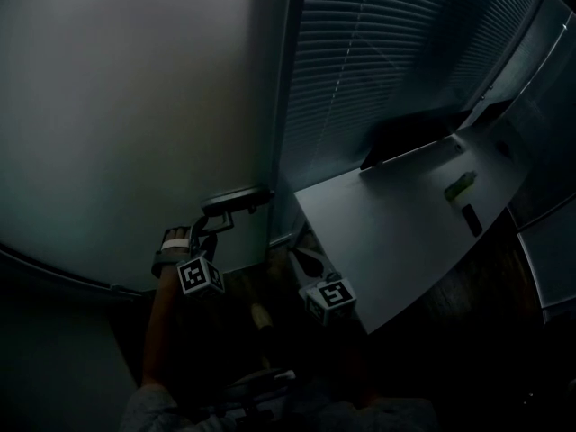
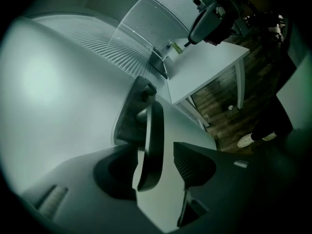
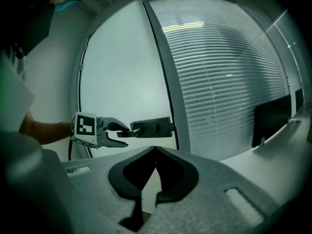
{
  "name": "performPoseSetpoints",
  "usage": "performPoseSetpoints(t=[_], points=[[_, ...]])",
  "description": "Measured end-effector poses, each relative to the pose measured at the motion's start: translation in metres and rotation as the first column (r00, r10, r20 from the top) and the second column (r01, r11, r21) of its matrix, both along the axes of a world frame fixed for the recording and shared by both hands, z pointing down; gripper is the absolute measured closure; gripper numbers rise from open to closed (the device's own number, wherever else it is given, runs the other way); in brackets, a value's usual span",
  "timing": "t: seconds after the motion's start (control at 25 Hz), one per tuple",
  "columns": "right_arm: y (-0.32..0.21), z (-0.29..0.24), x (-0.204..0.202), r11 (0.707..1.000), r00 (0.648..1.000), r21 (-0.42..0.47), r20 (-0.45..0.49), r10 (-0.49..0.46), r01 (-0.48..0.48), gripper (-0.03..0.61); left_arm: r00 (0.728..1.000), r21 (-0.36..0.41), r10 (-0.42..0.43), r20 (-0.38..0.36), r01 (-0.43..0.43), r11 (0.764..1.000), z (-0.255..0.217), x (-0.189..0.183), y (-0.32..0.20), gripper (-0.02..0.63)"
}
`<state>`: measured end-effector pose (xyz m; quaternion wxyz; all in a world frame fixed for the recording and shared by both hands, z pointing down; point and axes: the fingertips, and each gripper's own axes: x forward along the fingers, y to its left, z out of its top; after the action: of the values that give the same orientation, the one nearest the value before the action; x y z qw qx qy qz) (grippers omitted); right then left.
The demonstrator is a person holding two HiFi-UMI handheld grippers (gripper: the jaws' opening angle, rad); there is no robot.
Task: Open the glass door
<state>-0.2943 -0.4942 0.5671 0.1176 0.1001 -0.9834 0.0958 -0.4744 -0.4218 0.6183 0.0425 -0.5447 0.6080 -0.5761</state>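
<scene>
I am working with two grippers in a dim room. My left gripper (image 3: 126, 136) is reaching to the one lever handle (image 3: 151, 128), which is sitting at the right edge of the single frosted glass door (image 1: 135, 106), just beside the frame post. Its two jaws are standing apart, straddling the free end of the lever without pressing on it. My right gripper (image 3: 155, 150) is hanging lower, to the right and near the corner of the one white table (image 1: 405, 214), its two jaws meeting at the tips and carrying nothing. One blind (image 1: 378, 52) is covering the glass behind the table. On the table one dark monitor (image 1: 409, 133) is standing, and two small things are lying: one green (image 1: 460, 185), one dark (image 1: 472, 219).
</scene>
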Motion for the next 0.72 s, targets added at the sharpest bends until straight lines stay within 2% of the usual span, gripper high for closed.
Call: performPoseSetpoints(t=[0.24,0.32,0.56,0.72], points=[[-0.007,0.004,0.001,1.000,1.000,-0.012,-0.002,0.009,-0.009,0.577,1.000,-0.048,-0.009,-0.006,0.009,0.999,0.006,-0.002,-0.003,0.411],[-0.007,0.008,0.000,1.000,1.000,-0.017,-0.001,0.008,-0.008,0.577,1.000,-0.059,-0.016,-0.003,0.016,0.998,0.007,-0.005,-0.004,0.452],[-0.010,0.010,-0.003,1.000,1.000,-0.025,0.001,0.005,-0.005,0.577,0.998,-0.072,-0.013,0.061,0.017,0.997,0.007,-0.010,-0.010,0.522],[-0.011,0.010,-0.002,1.000,1.000,-0.030,0.004,0.007,-0.007,0.577,0.998,-0.113,-0.023,0.060,0.029,0.993,0.009,-0.008,-0.008,0.540]])
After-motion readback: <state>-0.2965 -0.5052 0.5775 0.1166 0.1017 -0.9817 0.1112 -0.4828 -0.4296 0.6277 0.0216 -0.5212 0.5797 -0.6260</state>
